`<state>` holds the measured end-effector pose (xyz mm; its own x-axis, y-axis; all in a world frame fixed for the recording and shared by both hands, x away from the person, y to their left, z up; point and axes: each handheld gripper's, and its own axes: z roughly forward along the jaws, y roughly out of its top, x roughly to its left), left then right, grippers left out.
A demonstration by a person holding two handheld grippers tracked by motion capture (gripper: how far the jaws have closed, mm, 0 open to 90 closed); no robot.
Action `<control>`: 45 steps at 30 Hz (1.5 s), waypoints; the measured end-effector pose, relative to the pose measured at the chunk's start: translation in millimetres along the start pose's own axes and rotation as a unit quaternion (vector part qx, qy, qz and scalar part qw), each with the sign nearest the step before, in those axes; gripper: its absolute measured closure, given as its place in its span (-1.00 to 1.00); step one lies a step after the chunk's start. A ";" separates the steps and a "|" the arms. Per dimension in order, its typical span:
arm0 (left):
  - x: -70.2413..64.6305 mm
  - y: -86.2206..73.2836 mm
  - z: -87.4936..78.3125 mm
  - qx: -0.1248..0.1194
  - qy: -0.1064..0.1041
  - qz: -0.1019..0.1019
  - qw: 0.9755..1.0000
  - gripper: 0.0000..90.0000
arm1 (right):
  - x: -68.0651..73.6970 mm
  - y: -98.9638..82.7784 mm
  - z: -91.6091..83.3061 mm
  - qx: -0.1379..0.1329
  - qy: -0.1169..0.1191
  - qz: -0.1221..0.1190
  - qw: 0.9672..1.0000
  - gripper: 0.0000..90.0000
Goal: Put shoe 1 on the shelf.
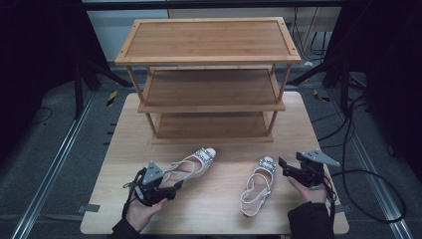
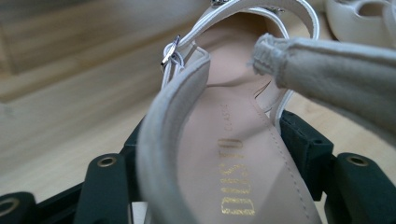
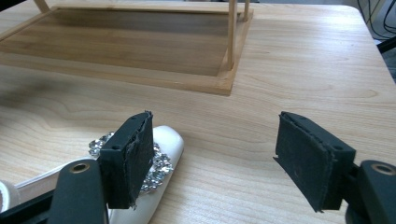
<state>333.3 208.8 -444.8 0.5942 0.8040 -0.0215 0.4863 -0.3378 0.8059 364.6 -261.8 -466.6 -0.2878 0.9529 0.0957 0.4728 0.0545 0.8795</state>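
Observation:
Two white slingback sandals with jewelled toes lie on the wooden table point(image 1: 214, 209). The left sandal point(image 1: 195, 165) points toward the rack, and my left gripper point(image 1: 171, 188) is shut on its heel end. In the left gripper view the sandal's insole point(image 2: 233, 154) with gold lettering sits between the jaws, and the back strap point(image 2: 163, 126) loops over the left jaw. The right sandal point(image 1: 258, 185) lies flat, with its toe point(image 3: 166, 149) just left of my right gripper point(image 3: 212, 140). The right gripper point(image 1: 284, 168) is open with nothing between its pads.
A three-tier wooden shoe rack point(image 1: 209, 40) stands at the back of the table, and its bottom shelf point(image 3: 140, 46) is bare. Bare tabletop lies between the sandals and the rack. Cables point(image 1: 368, 174) trail on the floor to the right.

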 end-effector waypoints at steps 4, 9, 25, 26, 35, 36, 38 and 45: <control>15.5 13.9 6.6 -0.008 0.025 -0.016 1.000 -0.15 | 0.0 -1.4 0.0 0.001 0.000 -0.001 1.000 -0.37; 29.2 29.1 28.8 -0.007 0.044 -0.030 0.999 -0.15 | 0.1 -3.3 2.4 0.004 -0.002 -0.008 1.000 -0.37; 61.1 64.6 102.9 0.001 0.099 -0.067 0.993 -0.15 | -1.1 -7.7 5.9 0.012 0.005 -0.004 1.000 -0.37; 62.5 65.1 106.0 0.002 0.103 -0.067 0.992 -0.15 | -0.8 -7.9 6.0 0.013 0.005 -0.004 1.000 -0.37; 77.0 73.8 132.1 0.011 0.122 -0.089 0.988 -0.15 | -1.0 -8.8 7.1 0.014 0.006 -0.009 1.000 -0.37; 77.1 74.8 134.6 0.012 0.123 -0.089 0.988 -0.15 | -1.1 -9.0 7.2 0.014 0.007 -0.008 1.000 -0.37; 76.9 75.3 138.0 0.017 0.124 -0.087 0.988 -0.15 | -1.2 -9.4 7.5 0.015 0.007 -0.008 1.000 -0.37; 76.9 71.4 145.8 0.022 0.126 -0.091 0.988 -0.17 | -1.1 -9.3 7.0 0.014 0.008 -0.007 1.000 -0.37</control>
<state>507.1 175.2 -475.2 0.3190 0.9477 -0.0109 0.6011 -0.1935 0.7754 366.4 -261.3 -478.2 -0.3083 0.9469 0.0911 0.4909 0.0764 0.8678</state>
